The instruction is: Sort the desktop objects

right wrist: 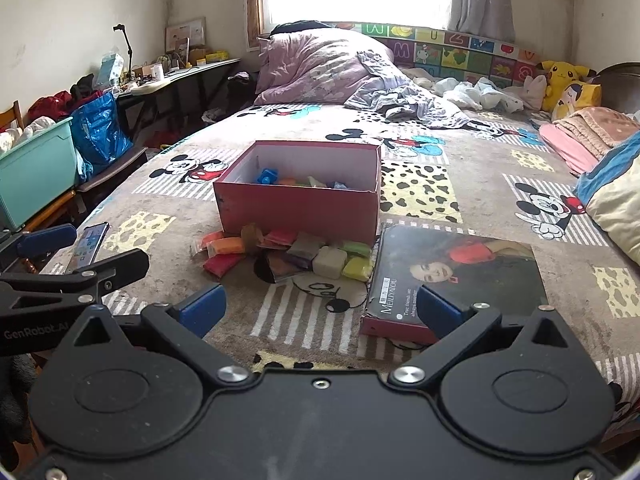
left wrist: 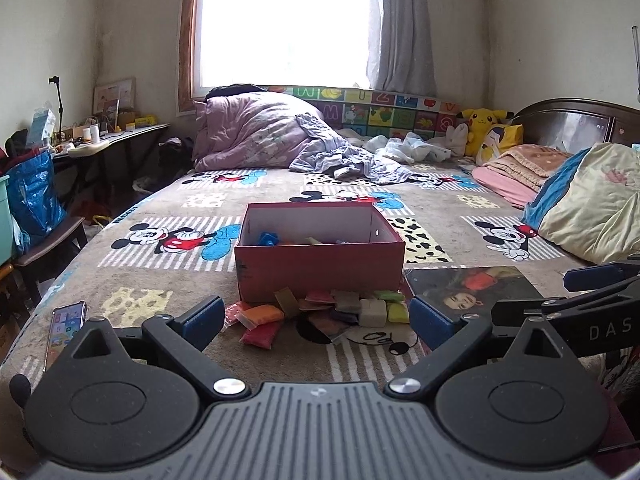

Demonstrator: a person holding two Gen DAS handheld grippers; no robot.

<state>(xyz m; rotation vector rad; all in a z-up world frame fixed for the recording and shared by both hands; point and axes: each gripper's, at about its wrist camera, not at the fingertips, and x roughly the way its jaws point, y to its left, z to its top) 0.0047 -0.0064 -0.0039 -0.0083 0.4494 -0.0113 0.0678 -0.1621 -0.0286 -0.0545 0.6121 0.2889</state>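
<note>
A red open box (left wrist: 320,264) (right wrist: 298,208) stands on the bed with a few small coloured pieces inside. In front of it lies a heap of coloured clay packets (left wrist: 320,312) (right wrist: 288,254): orange, red, grey, green, yellow. My left gripper (left wrist: 318,320) hovers just short of the heap, jaws wide open and empty. My right gripper (right wrist: 320,306) is also open and empty, nearer the bed's front edge. Its right finger hangs over the box lid (right wrist: 456,276) (left wrist: 472,284), which lies flat to the right of the heap and shows a printed portrait.
A phone (left wrist: 64,332) (right wrist: 90,244) lies at the bed's left edge. Pillows and folded blankets (left wrist: 592,200) crowd the right side, a quilt heap (right wrist: 320,68) the far end. A blue bag (right wrist: 100,128), teal bin (right wrist: 36,172) and desk stand left of the bed.
</note>
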